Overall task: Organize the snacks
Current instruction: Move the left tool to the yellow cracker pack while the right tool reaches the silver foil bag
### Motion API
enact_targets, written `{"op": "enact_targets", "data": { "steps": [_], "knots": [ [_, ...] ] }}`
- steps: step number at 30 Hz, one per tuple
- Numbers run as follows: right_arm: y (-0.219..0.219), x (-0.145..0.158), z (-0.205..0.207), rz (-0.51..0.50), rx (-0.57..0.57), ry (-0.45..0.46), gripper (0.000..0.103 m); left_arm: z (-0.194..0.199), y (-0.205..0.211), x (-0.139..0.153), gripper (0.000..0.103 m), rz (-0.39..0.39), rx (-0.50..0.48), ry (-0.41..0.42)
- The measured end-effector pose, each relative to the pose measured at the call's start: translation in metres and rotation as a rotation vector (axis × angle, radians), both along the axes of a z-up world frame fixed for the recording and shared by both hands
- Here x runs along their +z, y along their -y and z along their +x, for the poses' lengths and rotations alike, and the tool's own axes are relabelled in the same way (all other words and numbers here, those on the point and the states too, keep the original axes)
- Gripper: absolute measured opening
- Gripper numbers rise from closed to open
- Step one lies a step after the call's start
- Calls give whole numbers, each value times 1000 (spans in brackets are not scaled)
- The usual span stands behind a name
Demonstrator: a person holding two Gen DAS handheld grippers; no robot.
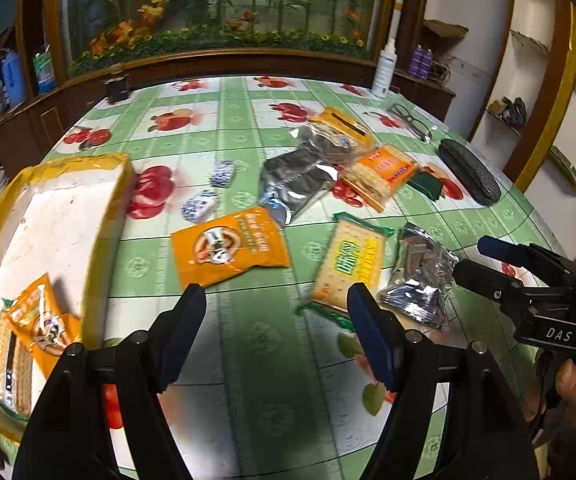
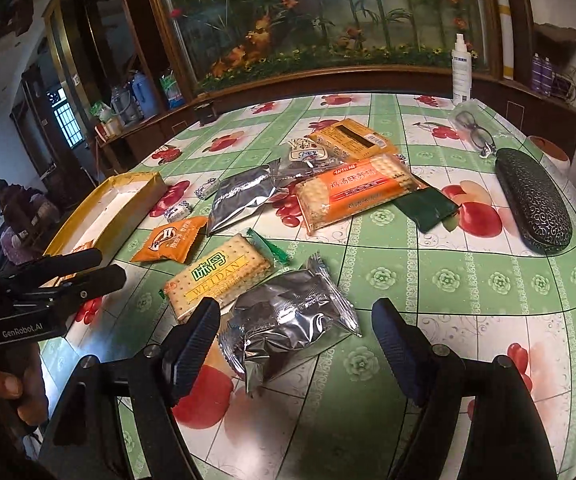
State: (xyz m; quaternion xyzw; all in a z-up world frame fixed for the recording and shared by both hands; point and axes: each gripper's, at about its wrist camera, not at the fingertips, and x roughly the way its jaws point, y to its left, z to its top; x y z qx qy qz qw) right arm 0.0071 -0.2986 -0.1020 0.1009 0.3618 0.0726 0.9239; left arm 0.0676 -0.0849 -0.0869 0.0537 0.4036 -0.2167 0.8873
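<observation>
Snack packs lie scattered on the green fruit-print table. A yellow-rimmed white box (image 1: 60, 216) at the left holds an orange pack (image 1: 42, 320) and a cracker pack. My left gripper (image 1: 276, 300) is open and empty above the table, just before an orange snack pack (image 1: 228, 246) and a yellow Weidan cracker pack (image 1: 352, 264). My right gripper (image 2: 296, 316) is open and empty, its jaws on either side of a silver foil pack (image 2: 288, 320) without gripping it. The Weidan pack (image 2: 220, 276) lies just beyond. The box (image 2: 116, 208) shows at the left.
Farther back lie a long orange cracker pack (image 2: 352, 196), another silver pack (image 2: 240, 196), a yellow box pack (image 2: 352, 136), small blue-white candies (image 1: 200, 206) and a dark green packet (image 2: 424, 208). A black glasses case (image 2: 532, 200), glasses (image 2: 472, 128) and a spray bottle (image 2: 461, 72) stand right.
</observation>
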Motion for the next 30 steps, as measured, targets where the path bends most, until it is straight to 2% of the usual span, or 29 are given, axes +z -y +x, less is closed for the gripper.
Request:
{"op": "enact_targets", "data": {
  "steps": [7, 16, 19, 30],
  "knots": [
    [-7, -4, 1, -6, 4, -26, 80, 0, 19, -5, 73, 24, -19, -1],
    [-25, -11, 14, -54, 85, -57, 80, 5, 28, -14, 73, 46, -66, -36],
    [-25, -17, 20, -77, 110, -81, 86, 6, 35, -16, 73, 68, -79, -34],
    [-29, -24, 39, -174, 169, -91, 91, 15, 37, -26, 73, 87, -61, -77]
  ]
}}
